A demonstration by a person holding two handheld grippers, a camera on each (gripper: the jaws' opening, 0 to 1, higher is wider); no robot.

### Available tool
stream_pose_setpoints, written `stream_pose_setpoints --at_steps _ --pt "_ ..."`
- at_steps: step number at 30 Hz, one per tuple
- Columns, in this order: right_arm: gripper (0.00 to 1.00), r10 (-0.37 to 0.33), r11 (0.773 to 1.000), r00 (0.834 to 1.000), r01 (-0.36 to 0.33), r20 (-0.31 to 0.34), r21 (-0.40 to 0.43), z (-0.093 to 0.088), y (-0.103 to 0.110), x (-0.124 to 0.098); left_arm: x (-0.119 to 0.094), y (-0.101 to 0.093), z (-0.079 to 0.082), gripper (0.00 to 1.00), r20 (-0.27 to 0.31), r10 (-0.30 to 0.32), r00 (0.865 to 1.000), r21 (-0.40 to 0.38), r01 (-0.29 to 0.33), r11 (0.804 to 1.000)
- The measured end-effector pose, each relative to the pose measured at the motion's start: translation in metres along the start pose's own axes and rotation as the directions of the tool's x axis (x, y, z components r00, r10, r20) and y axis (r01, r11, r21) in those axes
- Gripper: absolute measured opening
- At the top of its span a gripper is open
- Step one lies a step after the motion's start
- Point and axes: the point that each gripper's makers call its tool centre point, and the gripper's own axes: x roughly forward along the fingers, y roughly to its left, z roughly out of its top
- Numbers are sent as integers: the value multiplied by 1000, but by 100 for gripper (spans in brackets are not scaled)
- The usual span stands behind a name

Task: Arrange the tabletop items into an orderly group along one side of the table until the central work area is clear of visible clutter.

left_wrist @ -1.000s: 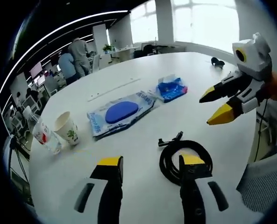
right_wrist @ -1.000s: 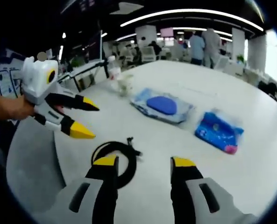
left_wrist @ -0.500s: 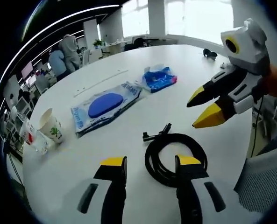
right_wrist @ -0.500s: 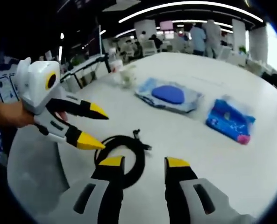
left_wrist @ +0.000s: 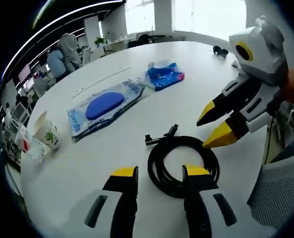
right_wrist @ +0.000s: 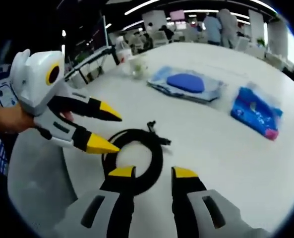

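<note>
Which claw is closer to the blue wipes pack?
Left. The left claw is at the black cable coil's near side, facing the blue wipes pack. The right claw hangs over the coil's far side.

We see bright windows (left_wrist: 206, 12) beyond the white table (left_wrist: 196, 74). Ceiling light strips (right_wrist: 151, 6) glow above distant desks (right_wrist: 89, 72) and people (left_wrist: 62, 52).

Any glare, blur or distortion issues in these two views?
Left gripper view: windows blown out white, table edge bowed by fisheye. Right gripper view: ceiling light strips glare, distant people soft; black cable coil and blue pack stay sharp.
</note>
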Motion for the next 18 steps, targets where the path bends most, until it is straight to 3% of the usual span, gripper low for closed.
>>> stream_pose_setpoints --at_steps 12,13,18 --pt "20 -11 999 996 7 -92 -45 -18 2 12 8 -2 -11 30 -50 6 999 8 -5 1000" --pt "20 -3 999 998 1 -70 -36 -14 3 12 9 -1 -13 29 -58 6 998 4 -6 1000" --pt "16 -35 999 996 33 -87 -25 -14 1 13 13 -4 -18 27 -76 0 997 12 1 1000"
